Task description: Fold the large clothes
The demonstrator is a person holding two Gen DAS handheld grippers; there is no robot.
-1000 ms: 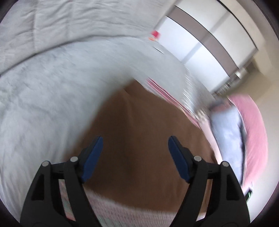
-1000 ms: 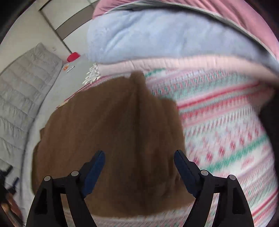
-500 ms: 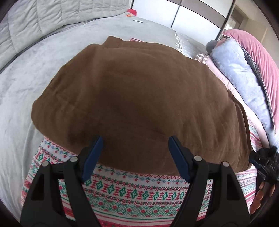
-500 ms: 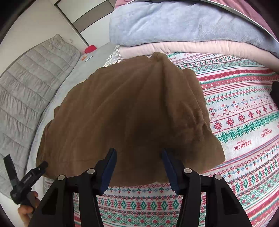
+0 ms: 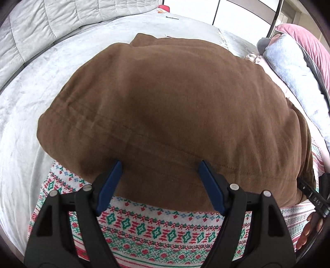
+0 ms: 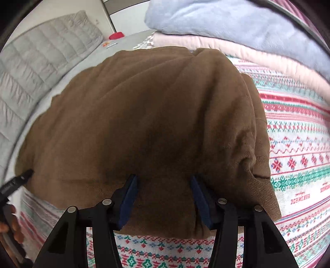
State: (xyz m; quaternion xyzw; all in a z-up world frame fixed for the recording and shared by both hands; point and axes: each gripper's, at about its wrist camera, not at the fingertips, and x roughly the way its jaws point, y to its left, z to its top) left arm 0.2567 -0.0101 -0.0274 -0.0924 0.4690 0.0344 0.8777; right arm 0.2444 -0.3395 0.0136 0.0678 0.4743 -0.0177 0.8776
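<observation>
A large brown garment (image 5: 175,92) lies spread on a patterned knit blanket (image 5: 154,228) on the bed. My left gripper (image 5: 159,165) hovers open over the garment's near hem, towards its left end, and the pads do not pinch the cloth. My right gripper (image 6: 164,178) stands over the same hem of the garment (image 6: 144,113), close to its folded right corner. Its jaws are about half open with the hem between the blue pads, and no pinch shows. Each tool shows at the edge of the other's view, the right one (image 5: 317,198) and the left one (image 6: 14,183).
A grey sheet (image 5: 24,103) and a quilted grey cover (image 5: 51,24) lie to the left and behind. Blue and pink folded blankets (image 6: 237,20) are stacked at the back right. A small red object (image 5: 164,8) sits far back. The patterned blanket (image 6: 299,144) reaches out to the right.
Both grippers have come down to the garment's near hem. The right jaws have narrowed from wide to about half open. The left jaws kept their width.
</observation>
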